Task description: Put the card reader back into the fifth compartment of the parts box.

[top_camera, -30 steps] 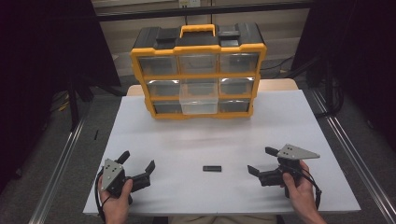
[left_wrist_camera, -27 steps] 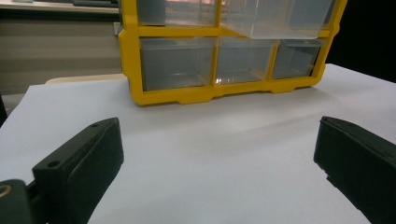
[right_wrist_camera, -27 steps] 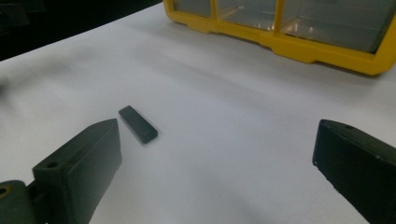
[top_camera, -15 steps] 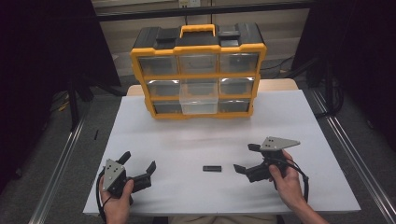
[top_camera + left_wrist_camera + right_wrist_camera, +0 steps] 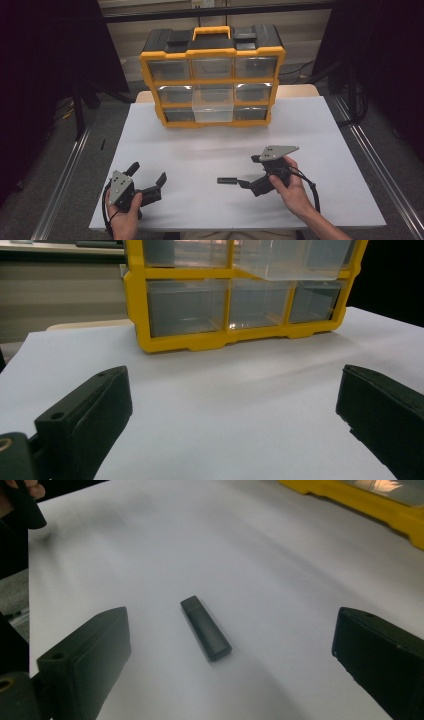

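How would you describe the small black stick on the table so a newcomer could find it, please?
Start at the yellow drawer organizer at the white table's far edge, then come toward the near edge. The small black stick lies flat just ahead of the right gripper, the lone loose item.

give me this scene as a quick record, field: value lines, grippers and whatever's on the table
surface: white table
organizer: yellow and black drawer organizer upright at the far edge, carry handle on top
open drawer: clear middle drawer pulled out
small item: black stick lying flat near the front centre
left gripper: jaws open, nothing between them, front left
right gripper: jaws open, aimed at the stick, not touching it
held items: none
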`<state>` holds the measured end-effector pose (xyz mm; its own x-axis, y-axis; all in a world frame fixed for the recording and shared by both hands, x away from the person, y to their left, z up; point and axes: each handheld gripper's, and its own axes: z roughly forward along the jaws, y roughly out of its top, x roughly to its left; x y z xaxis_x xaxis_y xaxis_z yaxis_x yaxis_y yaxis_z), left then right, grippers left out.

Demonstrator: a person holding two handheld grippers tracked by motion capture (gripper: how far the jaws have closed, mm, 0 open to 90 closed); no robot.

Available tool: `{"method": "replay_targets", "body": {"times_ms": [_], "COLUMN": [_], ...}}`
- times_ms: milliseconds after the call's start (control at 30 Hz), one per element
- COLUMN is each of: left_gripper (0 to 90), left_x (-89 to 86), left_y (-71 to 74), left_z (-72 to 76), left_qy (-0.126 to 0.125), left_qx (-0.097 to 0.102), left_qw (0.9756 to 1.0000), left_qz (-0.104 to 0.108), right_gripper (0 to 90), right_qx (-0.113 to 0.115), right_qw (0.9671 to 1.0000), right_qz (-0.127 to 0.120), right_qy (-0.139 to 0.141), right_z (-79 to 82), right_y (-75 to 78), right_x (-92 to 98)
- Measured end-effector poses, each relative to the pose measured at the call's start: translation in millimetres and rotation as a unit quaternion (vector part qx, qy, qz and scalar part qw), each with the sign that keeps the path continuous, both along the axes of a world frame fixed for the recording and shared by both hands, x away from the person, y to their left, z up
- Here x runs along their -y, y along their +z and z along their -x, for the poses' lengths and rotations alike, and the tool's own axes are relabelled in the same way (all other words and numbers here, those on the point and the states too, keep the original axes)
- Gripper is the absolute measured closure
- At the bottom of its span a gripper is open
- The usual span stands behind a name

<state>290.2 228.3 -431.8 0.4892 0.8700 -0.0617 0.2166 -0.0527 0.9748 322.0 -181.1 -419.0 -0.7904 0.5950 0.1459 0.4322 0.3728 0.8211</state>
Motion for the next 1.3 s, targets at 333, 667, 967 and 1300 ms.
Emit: {"method": "replay_targets", "body": {"times_ms": [333, 667, 967, 1300], "left_gripper": [1.6, 1.6, 1.6, 1.6], "left_x": [0.1, -0.3, -1.0, -1.6], "left_y": [-0.4, -0.6, -0.4, -0.4], "left_z": [-0.4, -0.8, -0.8, -0.5], "left_qy": [0.002, 0.003, 0.001, 0.003], "left_qx": [0.001, -0.003, -0.003, -0.002], "left_qw": [1.0, 1.0, 1.0, 1.0], "left_qz": [0.004, 0.001, 0.001, 0.001], "right_gripper": [3.8, 4.4, 11.5, 25.5], "right_qx": [-0.017, -0.045, -0.078, -0.096], "right_qw": [0.9992, 0.9934, 0.9815, 0.9698], "right_qz": [0.029, 0.061, 0.118, 0.17], "right_qy": [0.022, 0.086, 0.129, 0.146], "right_z": [-15.4, -25.7, -35.3, -45.2], "right_y": [-2.6, -0.5, -1.2, -6.8], "right_x": [-20.7, -37.4, -59.3, -73.0]}}
